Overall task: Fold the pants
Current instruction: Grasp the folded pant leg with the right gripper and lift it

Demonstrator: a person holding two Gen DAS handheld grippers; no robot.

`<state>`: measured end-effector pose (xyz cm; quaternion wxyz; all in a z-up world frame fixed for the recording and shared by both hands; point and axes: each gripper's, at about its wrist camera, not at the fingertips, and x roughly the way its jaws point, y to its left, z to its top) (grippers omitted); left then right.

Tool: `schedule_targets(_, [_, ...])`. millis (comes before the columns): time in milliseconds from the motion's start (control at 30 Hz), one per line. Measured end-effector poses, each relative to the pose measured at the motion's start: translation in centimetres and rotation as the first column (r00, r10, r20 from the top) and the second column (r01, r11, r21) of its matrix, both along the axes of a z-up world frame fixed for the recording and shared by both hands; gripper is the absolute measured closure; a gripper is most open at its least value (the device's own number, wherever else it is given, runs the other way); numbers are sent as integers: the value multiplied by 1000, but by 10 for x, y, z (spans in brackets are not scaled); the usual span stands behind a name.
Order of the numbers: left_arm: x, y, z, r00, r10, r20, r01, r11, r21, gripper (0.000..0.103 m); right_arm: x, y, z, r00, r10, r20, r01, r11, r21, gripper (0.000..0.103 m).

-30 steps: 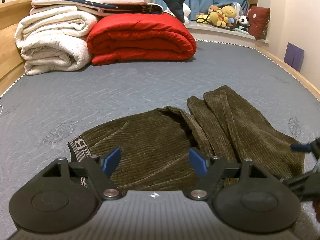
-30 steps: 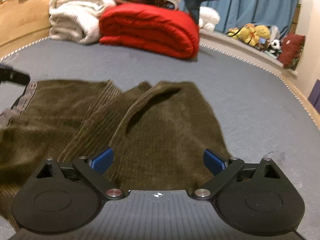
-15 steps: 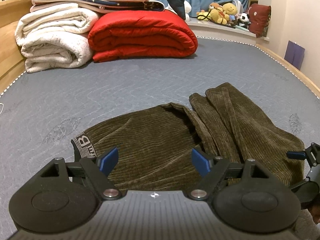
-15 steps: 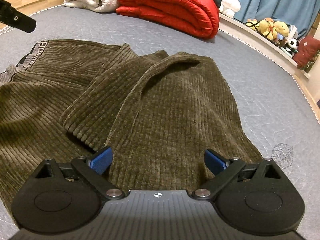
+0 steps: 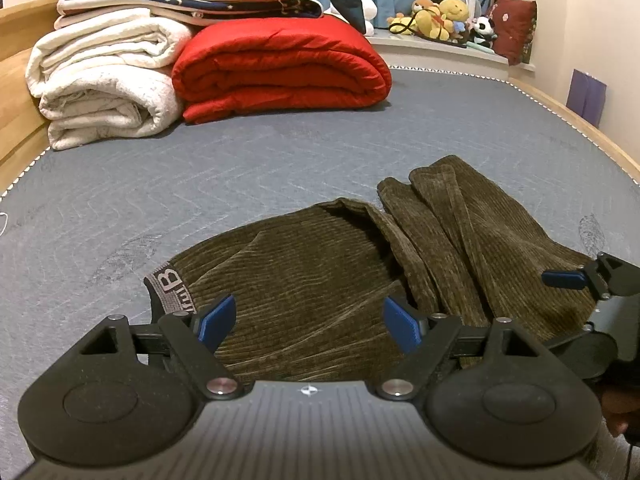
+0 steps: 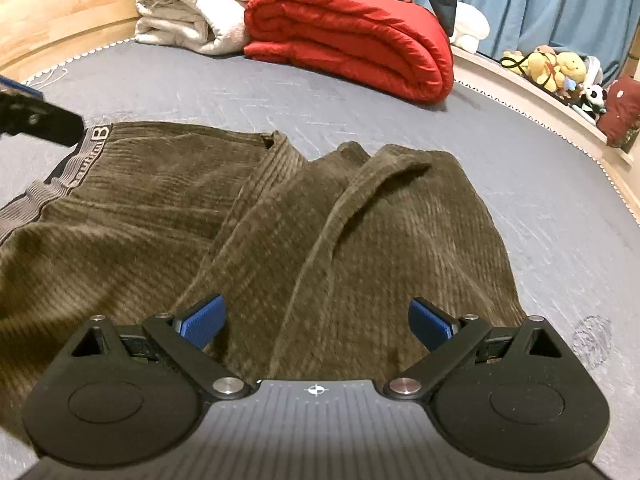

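Observation:
Olive corduroy pants [image 5: 332, 272] [image 6: 280, 216] lie bunched on the grey mattress, legs doubled over toward the right. Their grey waistband [image 5: 170, 288] [image 6: 60, 176] with a white letter B is at the left. My left gripper [image 5: 310, 320] hangs open just above the waist part, blue pads apart with only cloth beneath. My right gripper [image 6: 316, 322] is open over the folded legs near the right edge of the pants, nothing pinched. In the left wrist view the right gripper's blue fingertip [image 5: 564, 279] shows at the right.
A folded red quilt [image 5: 280, 64] and rolled white blankets [image 5: 104, 80] are stacked at the far end of the mattress [image 5: 240, 168], a plush shark on top. Soft toys [image 5: 440, 20] sit on a ledge at the back right. A wooden frame [image 5: 16, 80] borders the bed.
The right gripper has slid sideways over the pants; more of the waistband now shows in its view. The left gripper's pads stand slightly wider apart; its place is unchanged.

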<state>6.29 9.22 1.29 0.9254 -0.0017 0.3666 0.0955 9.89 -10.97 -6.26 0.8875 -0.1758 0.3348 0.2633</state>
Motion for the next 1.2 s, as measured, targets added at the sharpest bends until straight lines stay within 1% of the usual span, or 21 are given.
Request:
schedule_targets(167, [-3, 8, 3, 1000, 5, -4, -5, 1000, -2, 18, 6, 14, -9, 1000, -5, -7, 5, 1000, -26, 8])
schedule_targets(200, [-4, 9, 4, 1000, 5, -3, -5, 1000, -2, 18, 5, 17, -11, 1000, -3, -2, 3, 999, -37, 12])
schedule_targets(233, [-5, 10, 4, 1000, 5, -3, -5, 1000, -2, 18, 6, 19, -13, 1000, -4, 4, 4, 999, -52, 19])
schedule_targets(267, [-6, 11, 5, 1000, 6, -3, -6, 1000, -2, 18, 6, 20, -15, 1000, -8, 7, 8, 998, -65, 25])
schedule_targets(300, [-6, 11, 5, 1000, 7, -3, -7, 1000, -2, 18, 8, 21, -17, 1000, -13, 2, 13, 997, -71, 38])
schedule_targets(333, [-6, 12, 5, 1000, 9, -5, -9, 1000, -2, 18, 11, 20, -18, 1000, -17, -14, 16, 997, -71, 56])
schedule_targets(367, [-7, 12, 6, 1000, 10, -6, -10, 1000, -2, 18, 13, 20, -18, 999, -22, -31, 20, 997, -68, 65])
schedule_targets(400, [-8, 13, 6, 1000, 11, -6, -11, 1000, -2, 18, 15, 19, -19, 999, -28, -43, 25, 997, -67, 77])
schedule_targets(433, [-9, 13, 7, 1000, 12, -6, -12, 1000, -2, 18, 16, 19, -18, 999, -34, -41, 31, 997, -71, 84])
schedule_targets(500, [-10, 13, 9, 1000, 11, -5, -11, 1000, -3, 18, 16, 16, -15, 999, -32, -36, 30, 997, -71, 89])
schedule_targets(567, [-12, 11, 10, 1000, 6, 0, -6, 1000, 1, 18, 14, 11, -9, 999, -35, -21, 34, 998, -59, 91])
schedule_targets(667, [-12, 8, 10, 1000, 5, -2, -5, 1000, -2, 18, 8, -6, 8, 998, -55, 33, 57, 998, -33, 93])
schedule_targets(767, [-13, 3, 10, 1000, -10, 0, 10, 1000, -1, 18, -3, -45, 28, 994, -89, 65, 89, 996, 4, 97])
schedule_targets(833, [-14, -1, 10, 1000, -19, -3, 19, 1000, -17, 18, -12, -79, 33, 992, -107, 64, 107, 994, 10, 99])
schedule_targets(867, [-14, -3, 10, 1000, -22, -5, 22, 999, -33, 18, -18, -97, 33, 991, -119, 58, 118, 993, 6, 100])
schedule_targets(900, [-15, -5, 11, 1000, -27, -2, 27, 999, -47, 18, -23, -117, 31, 990, -132, 46, 132, 991, -2, 103])
schedule_targets(967, [-16, -11, 12, 999, -38, 6, 38, 998, -47, 18, -37, -152, 25, 989, -149, 20, 149, 989, -21, 103])
schedule_targets(1033, [-16, -18, 13, 998, -57, 12, 57, 997, -46, 18, -56, -187, 18, 990, -143, -18, 142, 989, -37, 103])
schedule_targets(1100, [-15, -25, 11, 997, -76, 11, 76, 996, -40, 18, -74, -218, 11, 989, -131, -67, 127, 991, -49, 103])
schedule_targets(1200, [-11, -32, 9, 996, -84, 2, 84, 996, -40, 18, -95, -255, 4, 978, -134, -158, 129, 991, -41, 103])
